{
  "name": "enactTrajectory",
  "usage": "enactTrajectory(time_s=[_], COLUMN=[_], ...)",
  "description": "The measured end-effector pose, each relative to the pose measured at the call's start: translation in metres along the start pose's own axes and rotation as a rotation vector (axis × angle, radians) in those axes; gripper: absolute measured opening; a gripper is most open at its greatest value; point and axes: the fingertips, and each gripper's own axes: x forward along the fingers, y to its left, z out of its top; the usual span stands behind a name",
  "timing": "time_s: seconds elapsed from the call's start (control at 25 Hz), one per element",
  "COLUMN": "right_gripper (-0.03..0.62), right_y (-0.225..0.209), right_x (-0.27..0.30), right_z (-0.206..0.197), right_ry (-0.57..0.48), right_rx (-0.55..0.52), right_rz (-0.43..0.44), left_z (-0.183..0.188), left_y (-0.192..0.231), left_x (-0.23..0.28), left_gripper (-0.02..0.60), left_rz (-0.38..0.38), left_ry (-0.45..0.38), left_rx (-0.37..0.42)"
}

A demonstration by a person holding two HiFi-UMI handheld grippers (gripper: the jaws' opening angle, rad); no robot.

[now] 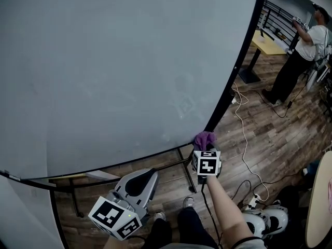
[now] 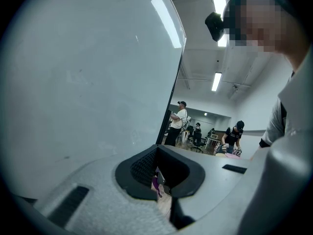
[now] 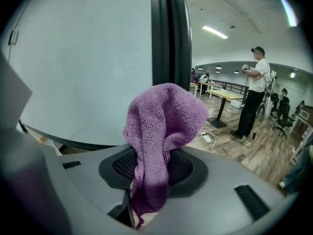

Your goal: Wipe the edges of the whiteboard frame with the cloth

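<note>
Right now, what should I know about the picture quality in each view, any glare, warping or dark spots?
Head view: even, soft light, but the wide lens bows the straight whiteboard frame into a curve. Left gripper view: a bright light reflection streaks across the whiteboard, and the corners go black. Right gripper view: the purple cloth is sharp, the edges warped and dark.

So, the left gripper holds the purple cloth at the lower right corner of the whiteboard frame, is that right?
No: it is the right gripper that holds the purple cloth at the lower right corner of the whiteboard frame, as the right gripper view shows.
</note>
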Motion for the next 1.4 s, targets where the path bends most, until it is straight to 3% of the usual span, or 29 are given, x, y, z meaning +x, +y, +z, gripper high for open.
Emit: enactTrajectory(time_s=[0.6,1.0,1.4], right_gripper=[0.141,0.141,0.144], right_y=[0.001,0.006,0.033], right_x=[0.017,-0.024,-0.104], right_z=[-0.022,-0.006,0.020], right_ry=[0.057,-0.038,-0.178], right_rx=[-0.019,-0.003,-0.009], right_rz=[0.024,0.025,0.071], left_z=[-0.006,0.003,0.004], left_y=[0.006,0.001,-0.004], left_x=[0.003,-0.015,-0.041], left_gripper=[0.017,0.017,0.017], left_rz=[0.034,0.023,-0.011], left_ry=[0.006,-0.017,-0.032], left_rx=[-0.016,0.003,0.020])
